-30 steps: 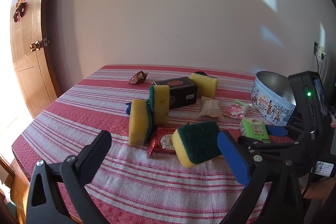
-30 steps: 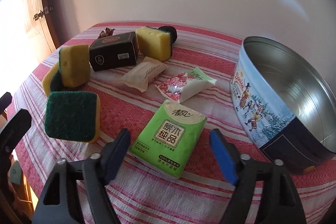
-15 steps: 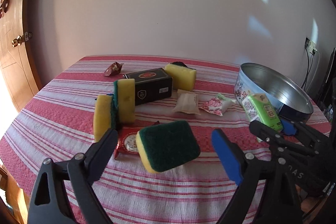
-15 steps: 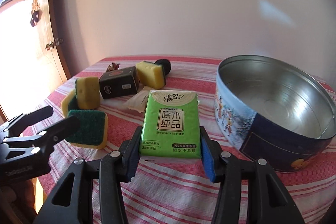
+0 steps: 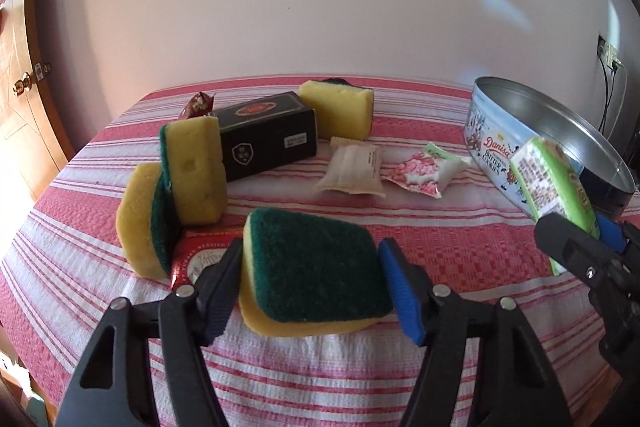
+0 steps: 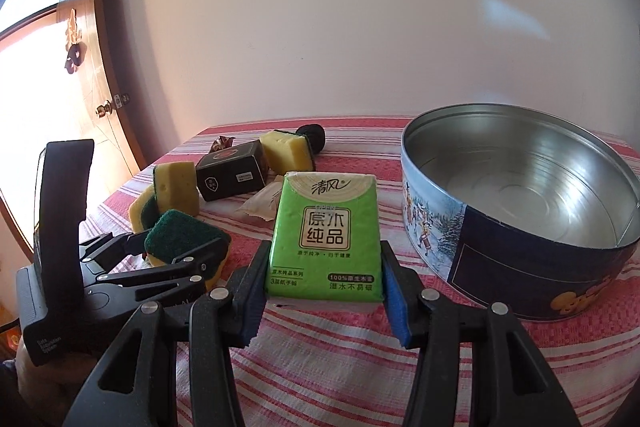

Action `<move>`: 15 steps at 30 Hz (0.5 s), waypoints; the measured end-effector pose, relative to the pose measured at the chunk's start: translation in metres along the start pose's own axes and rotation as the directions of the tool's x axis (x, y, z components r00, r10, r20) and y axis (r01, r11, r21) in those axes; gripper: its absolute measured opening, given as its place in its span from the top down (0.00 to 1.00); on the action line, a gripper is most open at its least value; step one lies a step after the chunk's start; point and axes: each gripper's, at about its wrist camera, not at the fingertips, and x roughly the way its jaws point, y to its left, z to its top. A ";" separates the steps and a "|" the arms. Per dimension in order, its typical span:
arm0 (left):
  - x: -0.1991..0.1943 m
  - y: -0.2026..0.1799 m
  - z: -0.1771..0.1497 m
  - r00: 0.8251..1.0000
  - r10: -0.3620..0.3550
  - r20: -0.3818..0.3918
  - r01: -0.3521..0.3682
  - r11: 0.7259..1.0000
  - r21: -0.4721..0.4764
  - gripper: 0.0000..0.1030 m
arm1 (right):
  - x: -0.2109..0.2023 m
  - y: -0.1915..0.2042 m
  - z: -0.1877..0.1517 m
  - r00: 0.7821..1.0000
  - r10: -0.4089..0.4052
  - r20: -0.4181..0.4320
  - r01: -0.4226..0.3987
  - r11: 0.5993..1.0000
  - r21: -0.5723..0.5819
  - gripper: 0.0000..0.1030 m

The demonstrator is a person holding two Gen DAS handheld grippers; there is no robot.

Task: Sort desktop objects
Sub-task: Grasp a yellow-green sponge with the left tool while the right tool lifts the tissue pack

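My right gripper (image 6: 322,281) is clamped on the green tissue pack (image 6: 325,223), held above the striped tablecloth (image 6: 340,367) beside the cookie tin (image 6: 516,223). My left gripper (image 5: 310,289) is closing around the green-topped sponge (image 5: 314,267) lying on the cloth.

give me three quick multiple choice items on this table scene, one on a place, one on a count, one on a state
1. Where does the black box lie?
A. inside the tin
B. on the striped cloth among the sponges
C. on the floor

2. How many sponges show in the left wrist view?
A. two
B. four
C. six

3. What do the right tongs hold?
A. a green tissue pack
B. a sponge
C. nothing

B: the box sits on the cloth, and the cookie tin is empty.
B: four are visible.
A: the green tissue pack is pinched between the pads.
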 end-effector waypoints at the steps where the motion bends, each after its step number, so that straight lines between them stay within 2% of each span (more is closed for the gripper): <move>1: 0.000 0.002 0.000 1.000 -0.010 0.002 0.010 1.000 -0.002 0.37 | -0.001 0.000 0.000 1.000 0.003 0.006 -0.003 1.000 0.001 0.49; 3: -0.003 0.009 -0.001 0.999 -0.041 0.013 0.041 0.999 -0.031 0.39 | -0.002 0.000 -0.001 1.000 0.003 0.014 -0.003 1.000 0.002 0.49; 7: -0.014 0.019 -0.002 0.995 -0.075 0.064 0.080 0.994 -0.075 0.52 | -0.005 0.001 -0.001 0.999 0.007 0.039 -0.007 1.000 -0.002 0.49; 11: -0.015 0.019 -0.002 0.996 -0.075 0.054 0.079 0.994 -0.073 0.52 | -0.006 0.004 -0.002 0.999 0.009 0.050 -0.008 1.000 -0.020 0.49; 13: -0.017 0.018 -0.002 0.997 -0.072 0.040 0.074 0.996 -0.054 0.46 | -0.003 0.006 -0.002 0.999 0.004 0.046 -0.003 1.000 -0.026 0.49; 15: -0.014 0.016 -0.003 0.997 -0.073 0.023 0.074 0.995 -0.059 0.44 | -0.003 0.005 -0.002 0.999 0.002 0.044 -0.001 1.000 -0.024 0.49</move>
